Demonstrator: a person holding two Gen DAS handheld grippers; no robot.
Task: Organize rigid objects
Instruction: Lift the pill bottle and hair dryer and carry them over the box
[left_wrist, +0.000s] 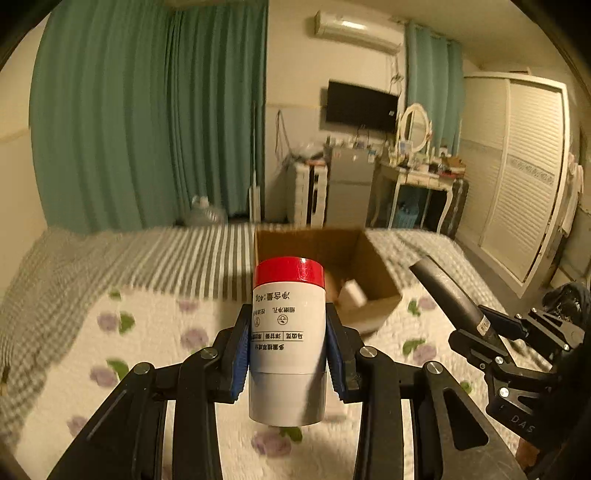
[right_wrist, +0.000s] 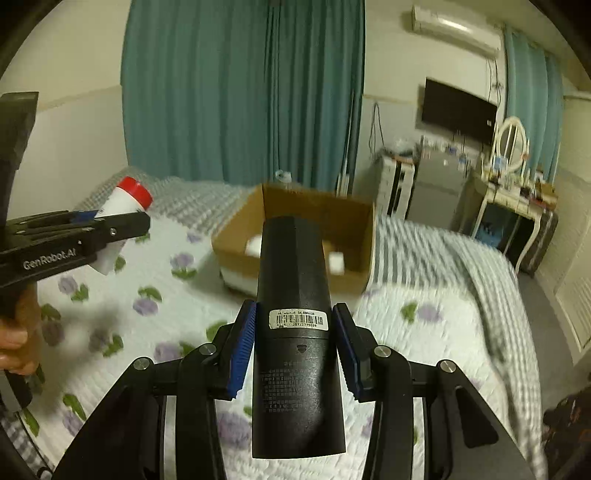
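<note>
My left gripper (left_wrist: 288, 347) is shut on a white jar with a red lid (left_wrist: 288, 332) and holds it above the bed; both also show in the right wrist view, the gripper (right_wrist: 92, 229) and the jar (right_wrist: 127, 203), at the left. My right gripper (right_wrist: 293, 345) is shut on a black cylinder (right_wrist: 293, 314); in the left wrist view the cylinder (left_wrist: 450, 295) and gripper (left_wrist: 491, 343) are at the right. An open cardboard box (left_wrist: 373, 266) (right_wrist: 354, 225) sits on the bed ahead of both grippers, with small white objects (right_wrist: 336, 262) inside.
The bed has a floral quilt (right_wrist: 129, 295) and a striped blanket (left_wrist: 166, 254). Green curtains (left_wrist: 147, 122), a dresser with a mirror (left_wrist: 413, 166), a small fridge (left_wrist: 347, 184) and a white wardrobe (left_wrist: 517, 177) stand beyond.
</note>
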